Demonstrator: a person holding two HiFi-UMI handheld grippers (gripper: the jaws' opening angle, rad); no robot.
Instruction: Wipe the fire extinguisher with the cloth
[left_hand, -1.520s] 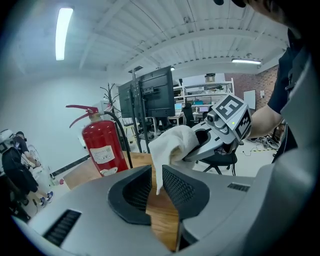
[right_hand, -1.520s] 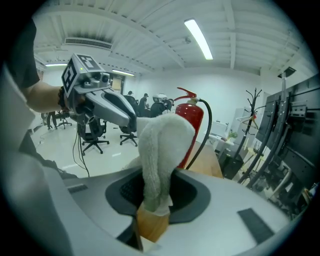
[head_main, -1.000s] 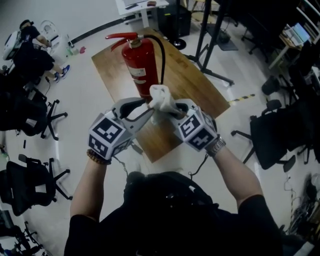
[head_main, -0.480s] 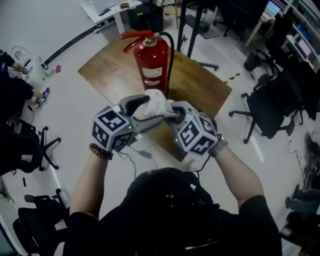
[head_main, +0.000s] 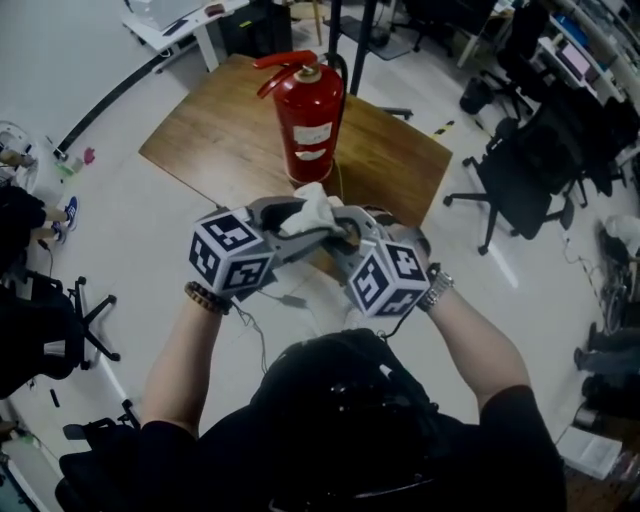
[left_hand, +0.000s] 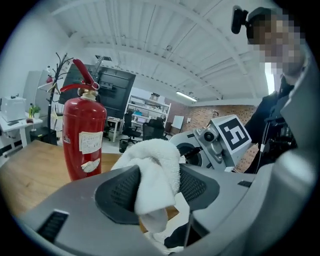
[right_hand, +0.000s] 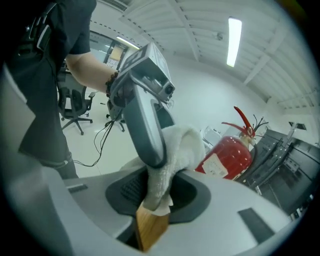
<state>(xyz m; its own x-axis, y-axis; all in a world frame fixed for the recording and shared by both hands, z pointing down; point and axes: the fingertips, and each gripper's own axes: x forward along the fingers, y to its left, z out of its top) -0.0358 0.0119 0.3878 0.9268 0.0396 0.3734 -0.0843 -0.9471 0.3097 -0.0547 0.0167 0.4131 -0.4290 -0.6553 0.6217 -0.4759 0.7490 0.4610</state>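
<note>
A red fire extinguisher (head_main: 308, 115) stands upright on the wooden table (head_main: 220, 130), beyond both grippers; it also shows as the extinguisher (left_hand: 84, 137) and the extinguisher (right_hand: 230, 155). A bunched white cloth (head_main: 312, 205) is held up in front of it, over the table's near edge. My right gripper (head_main: 335, 222) is shut on the cloth (right_hand: 175, 155). My left gripper (head_main: 300, 220) comes in from the left; its jaws have just been opening and now stand wide, with the cloth (left_hand: 155, 170) hanging loosely between the pads. One left finger (right_hand: 145, 120) crosses in front of the cloth.
Black office chairs (head_main: 520, 160) stand right of the table, with another chair (head_main: 40, 330) at the left. A black stand's poles (head_main: 365, 40) rise behind the table, and a white desk (head_main: 170, 15) is at the far left. A cable trails on the floor under my hands.
The left jaws have spread wider round the cloth. Both grippers have moved closer together and nearer my body, with the cloth still in the right one. The extinguisher has not moved.
</note>
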